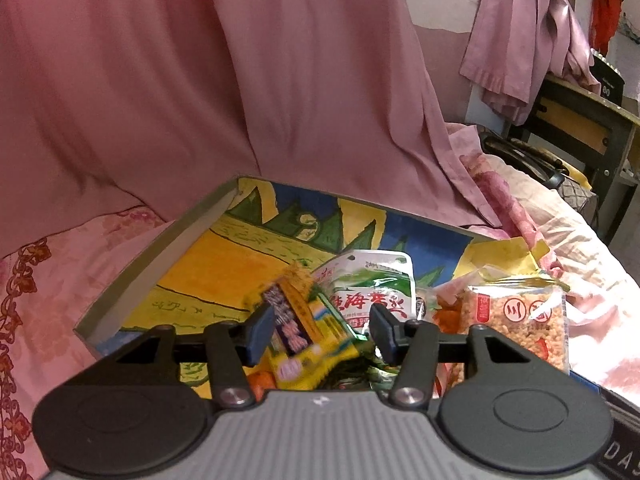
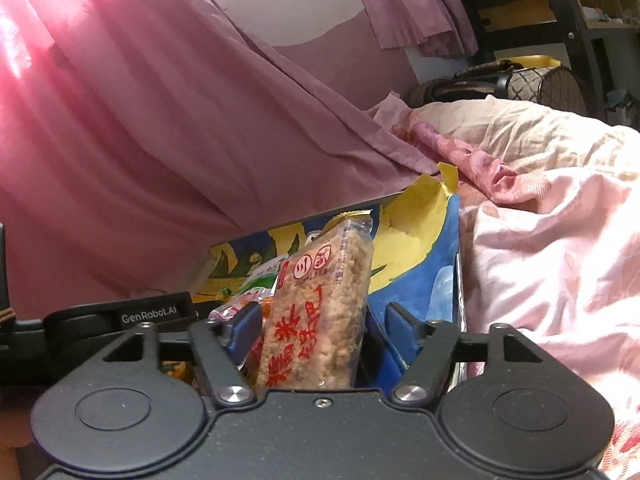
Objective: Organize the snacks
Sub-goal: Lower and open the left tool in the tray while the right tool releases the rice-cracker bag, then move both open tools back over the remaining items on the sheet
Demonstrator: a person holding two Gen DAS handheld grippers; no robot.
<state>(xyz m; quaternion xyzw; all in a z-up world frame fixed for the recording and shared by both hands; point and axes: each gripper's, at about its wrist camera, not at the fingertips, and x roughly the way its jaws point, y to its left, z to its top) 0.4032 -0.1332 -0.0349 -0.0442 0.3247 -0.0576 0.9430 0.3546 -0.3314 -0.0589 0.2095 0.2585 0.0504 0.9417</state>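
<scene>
A shallow box (image 1: 160,256) with a yellow, blue and green painted inside lies on the bed and holds several snack packs. My left gripper (image 1: 322,332) is open over it. A blurred yellow pack with a purple label (image 1: 304,336) sits between its jaws, against the left pad and clear of the right one. Behind it lies a green-and-white seaweed pack (image 1: 372,288). A clear pack of puffed rice cake (image 1: 516,320) stands at the box's right end. My right gripper (image 2: 320,332) is open around that rice cake pack (image 2: 320,300), with a gap at the right pad.
A pink curtain (image 1: 240,80) hangs close behind the box. Pink floral bedding (image 2: 540,260) is bunched up to the right of the box wall (image 2: 416,256). A dark desk (image 1: 580,120) and a bag (image 2: 480,80) stand beyond the bed at right.
</scene>
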